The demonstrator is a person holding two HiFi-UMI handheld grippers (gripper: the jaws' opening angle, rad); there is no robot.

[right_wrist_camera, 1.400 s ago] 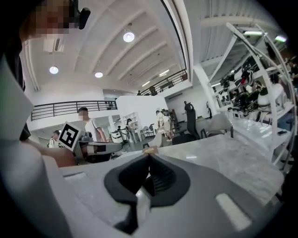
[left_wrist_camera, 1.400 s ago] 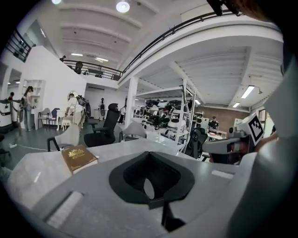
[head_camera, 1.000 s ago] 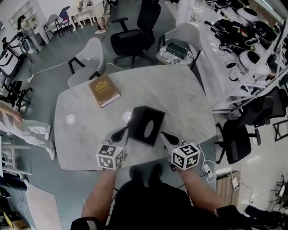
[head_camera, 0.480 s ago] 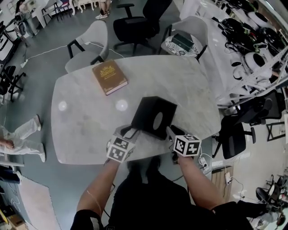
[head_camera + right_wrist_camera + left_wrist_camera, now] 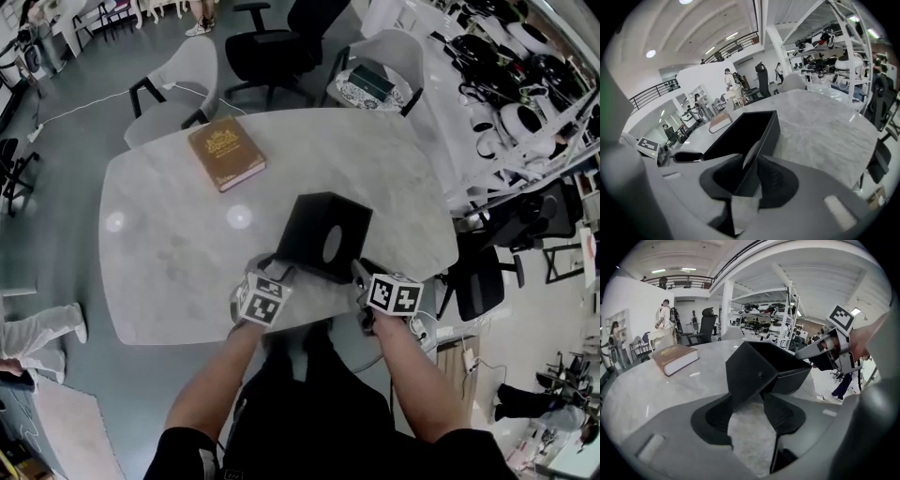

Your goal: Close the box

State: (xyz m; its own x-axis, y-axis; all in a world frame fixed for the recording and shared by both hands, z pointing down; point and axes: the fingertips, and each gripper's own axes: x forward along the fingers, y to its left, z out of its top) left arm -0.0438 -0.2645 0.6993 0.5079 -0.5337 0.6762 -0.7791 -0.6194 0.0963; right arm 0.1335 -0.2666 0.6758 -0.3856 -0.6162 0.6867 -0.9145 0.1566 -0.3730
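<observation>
A black box [image 5: 319, 230] stands near the front edge of the marble table [image 5: 169, 244]. It is open at the top, and one panel has an oval hole. My left gripper [image 5: 279, 272] is at its near left corner. In the left gripper view a corner panel of the box [image 5: 757, 373] reaches between the opening jaws of that gripper [image 5: 747, 411], and the pads stand off it. My right gripper [image 5: 360, 273] is at the near right corner. There a thin upright flap of the box [image 5: 740, 133] runs between the spread jaws of the right gripper [image 5: 750, 180], unpressed.
A brown book [image 5: 225, 152] lies at the table's far left. Grey and black chairs [image 5: 183, 80] stand beyond the table, another chair [image 5: 478, 281] at its right. Shelves of equipment [image 5: 516, 84] fill the right side. People stand in the background.
Both grippers have stayed at the box's near corners and their jaws have come apart off the box. The head view has shifted, so the table sits higher and further right.
</observation>
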